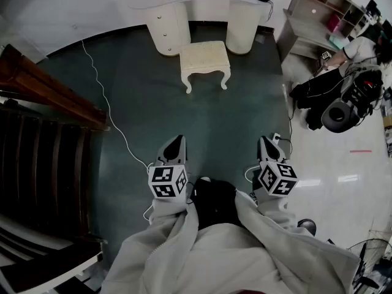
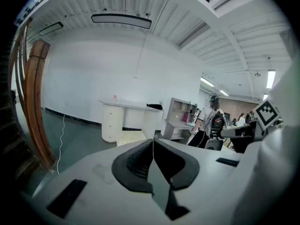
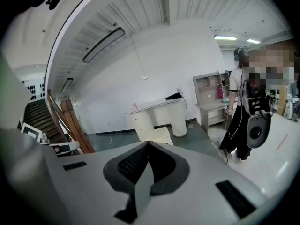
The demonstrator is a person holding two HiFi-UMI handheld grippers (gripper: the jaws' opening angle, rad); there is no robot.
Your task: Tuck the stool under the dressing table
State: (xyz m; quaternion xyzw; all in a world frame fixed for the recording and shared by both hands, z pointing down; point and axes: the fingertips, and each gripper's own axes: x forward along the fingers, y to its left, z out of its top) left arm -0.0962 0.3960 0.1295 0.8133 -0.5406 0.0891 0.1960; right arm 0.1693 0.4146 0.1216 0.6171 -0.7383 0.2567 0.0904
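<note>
Both grippers, left (image 1: pixel 174 147) and right (image 1: pixel 267 146), have jaws pressed together with nothing between them. Stool (image 1: pixel 205 62) sits on the dark floor (image 1: pixel 202 121) just in front of the table (image 1: pixel 202 8), not tucked in.

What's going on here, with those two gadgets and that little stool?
A person holds a gripper in each hand: the left gripper and the right gripper, both shut and empty. The cream stool stands on the green floor in front of the white dressing table, not yet tucked under it. Neither gripper touches it.
</note>
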